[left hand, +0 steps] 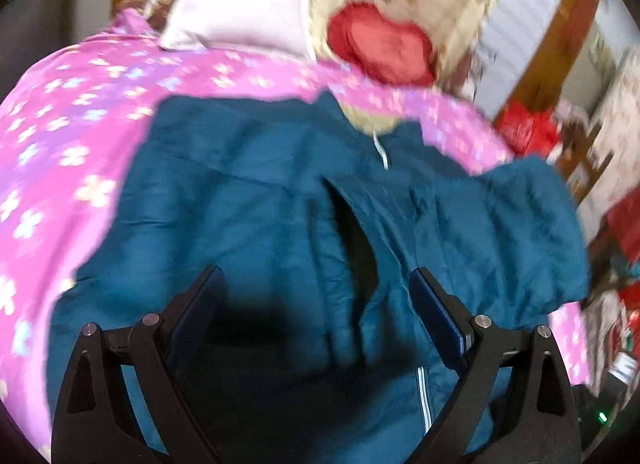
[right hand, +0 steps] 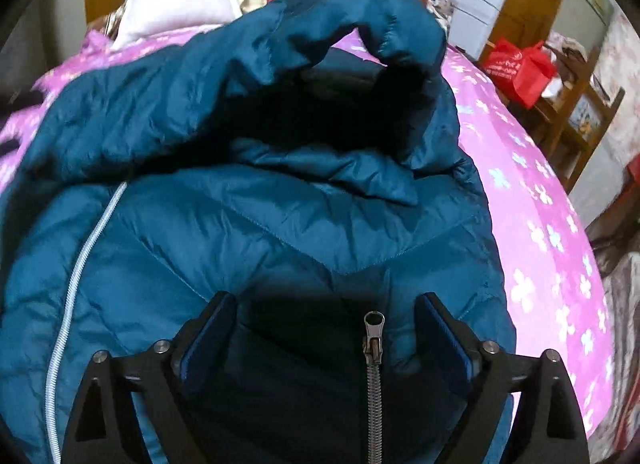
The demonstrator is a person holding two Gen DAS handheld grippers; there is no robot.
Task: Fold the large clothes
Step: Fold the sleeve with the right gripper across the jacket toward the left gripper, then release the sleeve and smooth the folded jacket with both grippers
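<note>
I am holding my left claw (left hand: 316,284) wide over the teal jacket (left hand: 248,192). My right claw (right hand: 326,310) is gaping wide too, straddling the jacket's metal zipper pull (right hand: 374,338).

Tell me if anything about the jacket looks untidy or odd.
The jacket lies rumpled on the bedspread, its hood puffed up and curled instead of flat. Both grippers, left and right, are open above it.

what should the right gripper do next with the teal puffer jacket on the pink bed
Probably close the right gripper on the teal quilted puffer jacket: its jaws stand open astride the metal zipper pull at the front edge. The left gripper is open too, so nothing is held yet.
</note>
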